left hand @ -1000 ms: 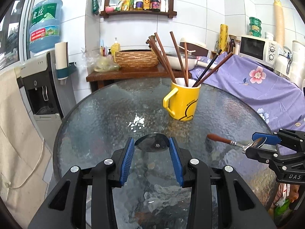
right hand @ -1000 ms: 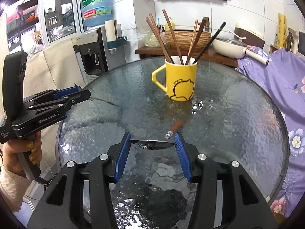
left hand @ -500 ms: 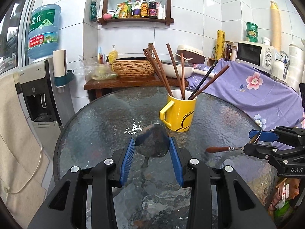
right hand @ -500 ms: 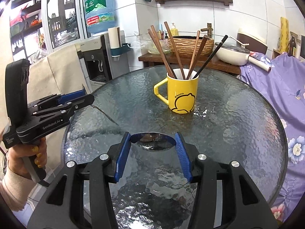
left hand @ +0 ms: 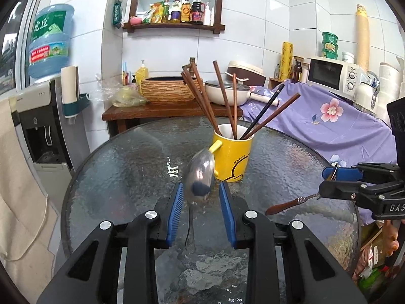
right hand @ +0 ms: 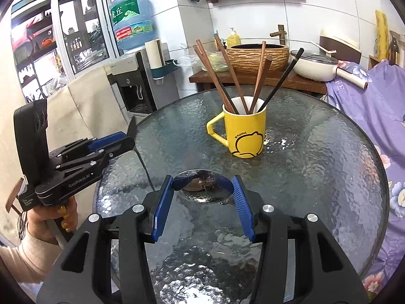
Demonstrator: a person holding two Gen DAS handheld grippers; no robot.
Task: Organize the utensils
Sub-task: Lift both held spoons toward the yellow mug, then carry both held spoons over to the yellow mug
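jaws astride spoon bowl (right hand: 203, 190)

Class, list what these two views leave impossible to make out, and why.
- Left wrist view: steel spoon, smeared by motion blur; surface detail lost.
- Right wrist view: wood-handled spoon, handle hidden behind its bowl in the right claw.
- Both views: chopsticks' lower ends, inside the yellow mug.

Yellow mug (right hand: 245, 133) with black cartoon outline, white inside. Chopsticks (right hand: 258, 76) mostly reddish-brown, one black. Round table (right hand: 329, 167) of dark rippled glass. Spoons (right hand: 203, 187) shiny silver, one with red-brown handle (left hand: 283, 206). Gripper bodies black, pads (right hand: 162, 210) blue. Cloth (left hand: 336, 124) lilac with pink-white flowers. Water jug (left hand: 49, 40) blue. Basket (left hand: 165, 90) tan woven.
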